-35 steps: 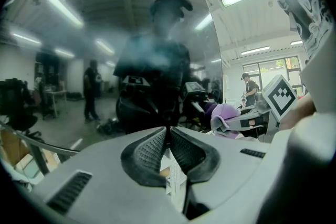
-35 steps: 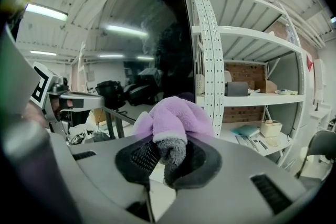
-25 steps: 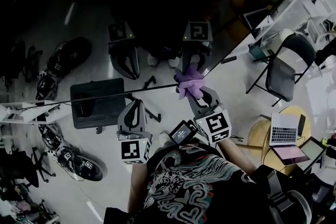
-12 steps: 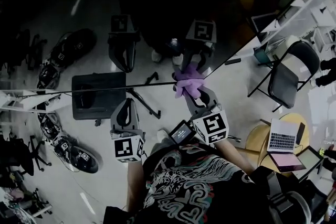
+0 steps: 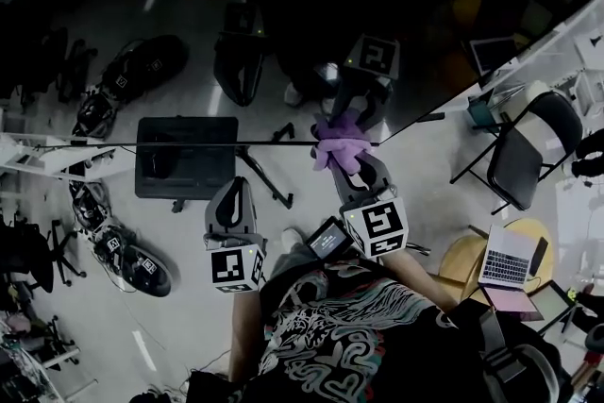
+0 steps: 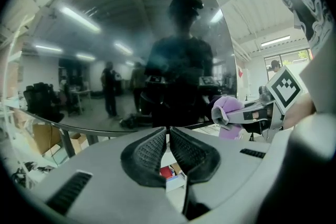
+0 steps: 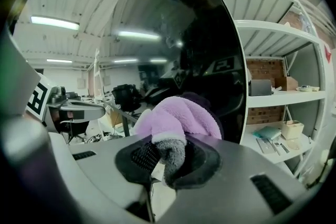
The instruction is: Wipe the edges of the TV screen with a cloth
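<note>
The dark TV screen (image 5: 283, 42) fills the upper head view. Its near edge runs as a thin line from 9 o'clock to 3 o'clock. The right gripper (image 5: 351, 167) pinches the purple cloth (image 5: 338, 144) against this edge near its right end, probably touching, though the picture is dark. The left gripper (image 5: 233, 189), pressed together and empty, waits at 8 o'clock from the cloth. I judge the wipe must follow that line.
</note>
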`<state>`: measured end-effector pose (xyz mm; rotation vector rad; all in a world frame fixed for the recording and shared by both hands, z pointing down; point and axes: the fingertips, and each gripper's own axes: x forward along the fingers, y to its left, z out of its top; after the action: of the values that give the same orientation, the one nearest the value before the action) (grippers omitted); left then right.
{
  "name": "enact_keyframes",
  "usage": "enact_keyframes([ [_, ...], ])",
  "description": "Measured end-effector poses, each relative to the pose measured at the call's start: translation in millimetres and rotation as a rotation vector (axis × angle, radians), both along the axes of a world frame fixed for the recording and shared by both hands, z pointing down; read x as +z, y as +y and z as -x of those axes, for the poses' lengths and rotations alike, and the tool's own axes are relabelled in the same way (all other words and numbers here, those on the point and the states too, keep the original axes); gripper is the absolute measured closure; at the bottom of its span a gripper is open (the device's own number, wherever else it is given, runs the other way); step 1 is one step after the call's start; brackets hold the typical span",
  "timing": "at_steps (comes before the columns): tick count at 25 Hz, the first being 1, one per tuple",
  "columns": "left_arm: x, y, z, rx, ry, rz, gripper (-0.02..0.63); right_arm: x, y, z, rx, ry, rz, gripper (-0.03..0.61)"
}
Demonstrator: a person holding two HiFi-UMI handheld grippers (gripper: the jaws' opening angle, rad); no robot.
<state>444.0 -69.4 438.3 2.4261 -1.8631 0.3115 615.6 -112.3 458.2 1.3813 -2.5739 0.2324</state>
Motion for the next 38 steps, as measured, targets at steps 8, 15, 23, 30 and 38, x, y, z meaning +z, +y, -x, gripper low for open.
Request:
enact_keyframes([
  [8,-1.4,7.2,8.5,-0.028,0.005,-0.013,0.581,1.0,-2.7,12.0,-0.025,0.006,0.005,0.491],
  [15,-4.8,4.8,33.1,-0.083,-0.007,-0.012,0.581,-2.4,-9.0,33.3,-0.053,0.004,0.011,0.491],
  [23,-4.4,10.7,41.3,-0.13,-0.019,-0.016,0.581,2.0,-10.1,39.3,-0.069,-0.001,0.0,0.491],
  [30,-2.4,11.8,53.4,-0.165,-0.007,-0.018,0.581,4.4,-14.4,48.3,-0.085,0.006,0.01,0.491],
  [38,-0.2,13.2,67.7,-0.193,0.02,-0.027,0.581,4.6,-12.2,57.3,-0.096,0.039,0.012,0.491],
])
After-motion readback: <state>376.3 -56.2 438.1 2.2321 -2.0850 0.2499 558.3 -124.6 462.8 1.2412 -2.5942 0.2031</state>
